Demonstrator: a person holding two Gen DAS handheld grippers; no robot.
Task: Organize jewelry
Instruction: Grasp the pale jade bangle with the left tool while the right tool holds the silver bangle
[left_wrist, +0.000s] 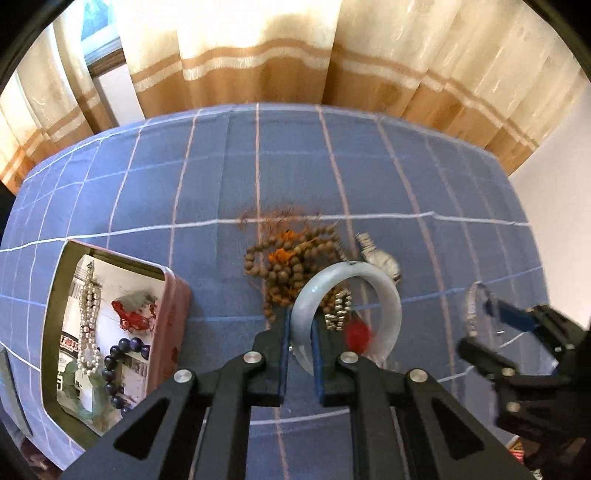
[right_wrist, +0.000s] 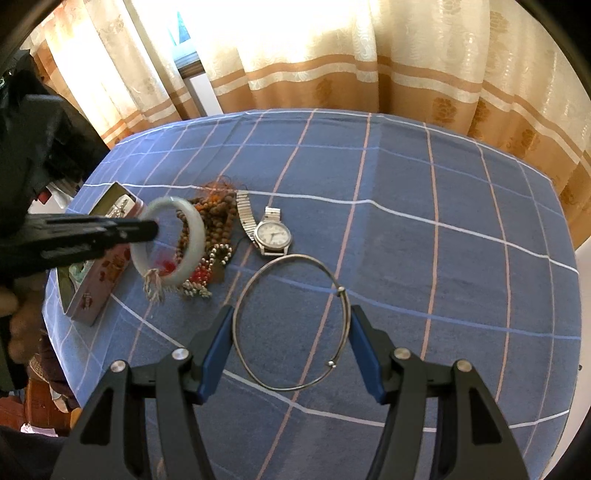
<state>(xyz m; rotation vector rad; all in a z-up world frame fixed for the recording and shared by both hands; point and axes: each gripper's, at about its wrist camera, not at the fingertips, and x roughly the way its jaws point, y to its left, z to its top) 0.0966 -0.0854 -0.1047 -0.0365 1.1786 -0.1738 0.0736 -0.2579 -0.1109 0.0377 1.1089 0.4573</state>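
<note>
My left gripper (left_wrist: 300, 332) is shut on the rim of a pale jade bangle (left_wrist: 384, 284) and holds it above the blue checked tablecloth (left_wrist: 221, 177); the bangle also shows in the right wrist view (right_wrist: 195, 229). My right gripper (right_wrist: 291, 332) grips a thin silver wire bangle (right_wrist: 258, 376) across its width, its blue pads touching both sides. A pile of brown bead strands (left_wrist: 291, 258) with a red tassel lies below the jade bangle. A silver wristwatch (right_wrist: 271, 233) lies beside the pile. An open pink tin (left_wrist: 173, 306) at the left holds pearls, dark beads and red cord.
Cream and tan curtains (left_wrist: 258, 55) hang behind the table. The right gripper shows at the right in the left wrist view (left_wrist: 517, 332). The table's far edge curves close to the curtains.
</note>
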